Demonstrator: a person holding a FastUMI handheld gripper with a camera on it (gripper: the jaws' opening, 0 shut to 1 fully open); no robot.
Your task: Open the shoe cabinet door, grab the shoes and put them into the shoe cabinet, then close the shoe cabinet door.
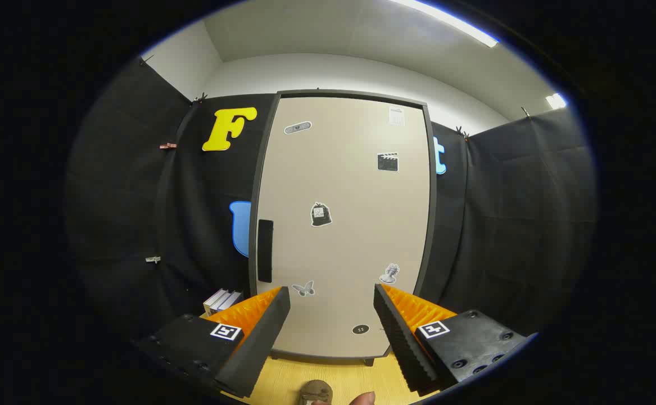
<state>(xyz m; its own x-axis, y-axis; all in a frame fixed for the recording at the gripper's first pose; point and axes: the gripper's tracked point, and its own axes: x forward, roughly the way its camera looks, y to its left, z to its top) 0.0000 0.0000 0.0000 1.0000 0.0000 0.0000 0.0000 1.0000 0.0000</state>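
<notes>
My tongs [332, 301] are wide open and hold nothing. Beyond the fingers stands the shoe cabinet [342, 225], on the far side of the yellow wooden floor [333, 379]. Its tall, pale door [356, 197] is shut and has a dark frame. A long black handle [265, 250] sits near its left edge, and small stickers [321, 215] dot the front. Some books [222, 301] lie beside the cabinet's left bottom corner.

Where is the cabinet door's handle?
The dark handle runs upright along the left edge of the shut door, ahead of the open tongs.
</notes>
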